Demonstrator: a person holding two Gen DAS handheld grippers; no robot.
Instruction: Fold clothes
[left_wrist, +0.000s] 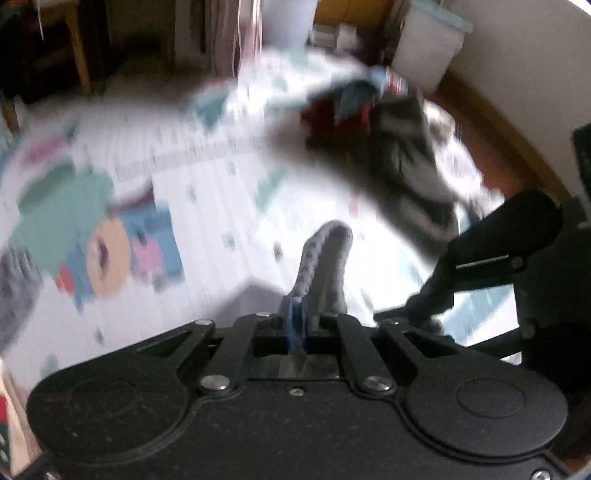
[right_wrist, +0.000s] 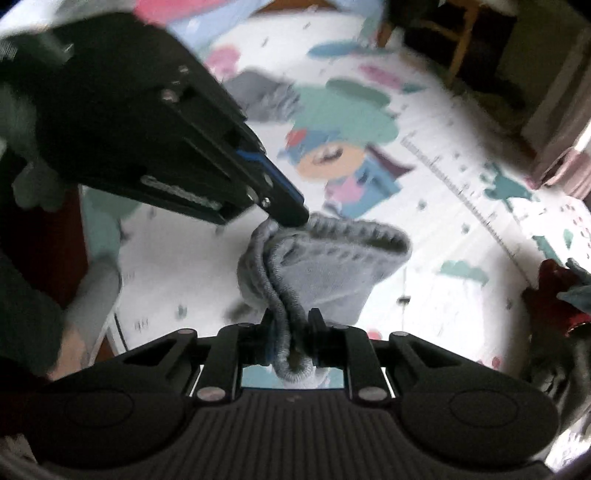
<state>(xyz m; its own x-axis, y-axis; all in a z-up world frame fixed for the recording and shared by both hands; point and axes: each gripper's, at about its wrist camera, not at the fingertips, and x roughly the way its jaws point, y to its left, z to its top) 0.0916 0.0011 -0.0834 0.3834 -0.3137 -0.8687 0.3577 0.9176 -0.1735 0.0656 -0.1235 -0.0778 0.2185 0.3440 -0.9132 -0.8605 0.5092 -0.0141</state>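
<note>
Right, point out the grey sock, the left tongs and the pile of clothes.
grey sock (right_wrist: 332, 269): right wrist view, on the flat knit below its ribbed cuff.
left tongs (right_wrist: 291, 216): right wrist view, at the tips pinching the sock's edge.
pile of clothes (left_wrist: 402, 155): left wrist view, on the dark striped garment.

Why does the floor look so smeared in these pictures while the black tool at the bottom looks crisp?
Left wrist view: play mat and clothes pile streaked by motion blur. Right wrist view: mat softer, grey sock fairly sharp. Both bend at the edges, fisheye.

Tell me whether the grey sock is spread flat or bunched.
Bunched: the grey sock hangs doubled between the left tool and right tool, off the mat.
</note>
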